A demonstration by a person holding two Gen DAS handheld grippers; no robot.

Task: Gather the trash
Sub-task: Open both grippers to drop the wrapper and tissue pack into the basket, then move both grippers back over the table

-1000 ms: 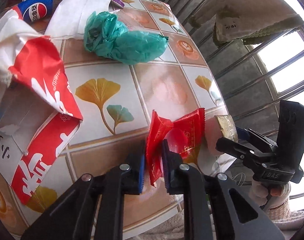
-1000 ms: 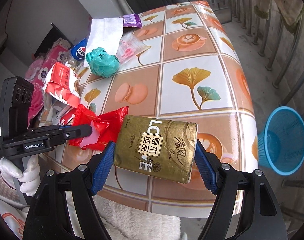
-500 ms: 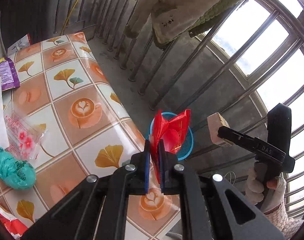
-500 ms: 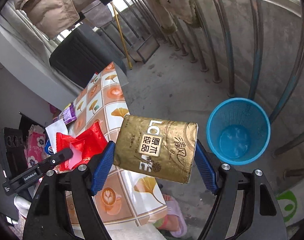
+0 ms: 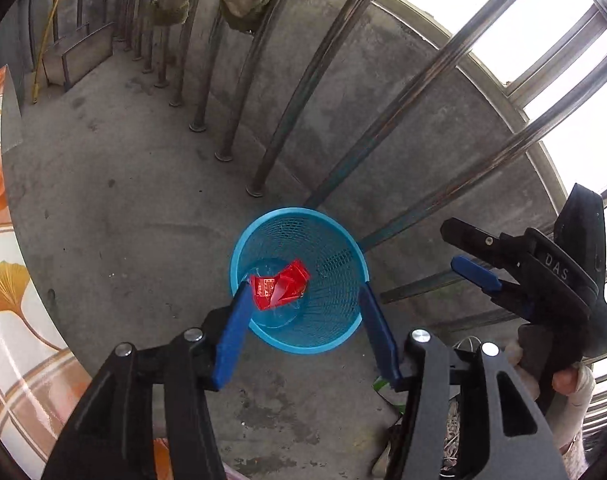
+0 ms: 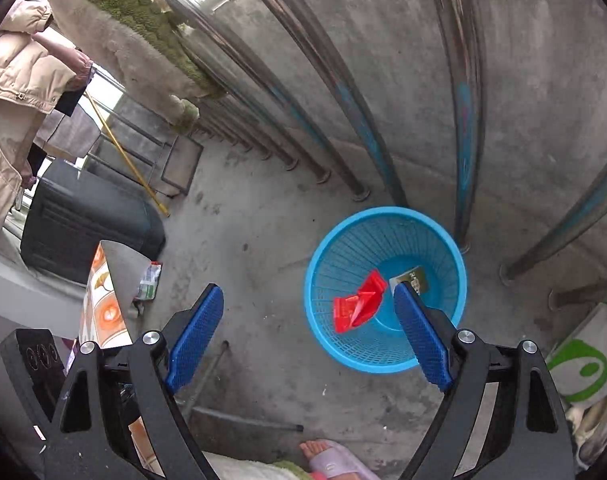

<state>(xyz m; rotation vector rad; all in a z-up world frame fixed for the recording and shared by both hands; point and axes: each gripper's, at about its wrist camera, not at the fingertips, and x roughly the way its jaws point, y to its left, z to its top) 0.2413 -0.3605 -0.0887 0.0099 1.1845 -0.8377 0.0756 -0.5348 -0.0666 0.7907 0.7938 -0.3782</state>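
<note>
A blue mesh basket (image 5: 335, 256) stands on the concrete floor by the railing. A crumpled red wrapper (image 5: 279, 290) lies inside it, free of any pad. My left gripper (image 5: 303, 286) hovers over the basket, its jaws opening with nothing between them. In the right wrist view the same basket (image 6: 343, 240) holds the red wrapper (image 6: 359, 304) and a gold tissue pack (image 6: 413, 278). My right gripper (image 6: 307, 288) is above the basket's near left rim, jaws opening and empty. It also shows from the side in the left wrist view as the right gripper (image 5: 449, 244).
Steel railing bars (image 5: 303, 92) rise just behind the basket. The table with the tile-pattern cloth (image 5: 7, 288) is at the left edge. A green-and-white bag (image 6: 583, 364), a small packet on the floor (image 6: 149, 280) and a person's slippered foot (image 6: 327, 460) lie nearby.
Both grippers swung from the table out over the basket. The left let go of the red wrapper and the right let go of the gold pack; both now lie in the basket.
</note>
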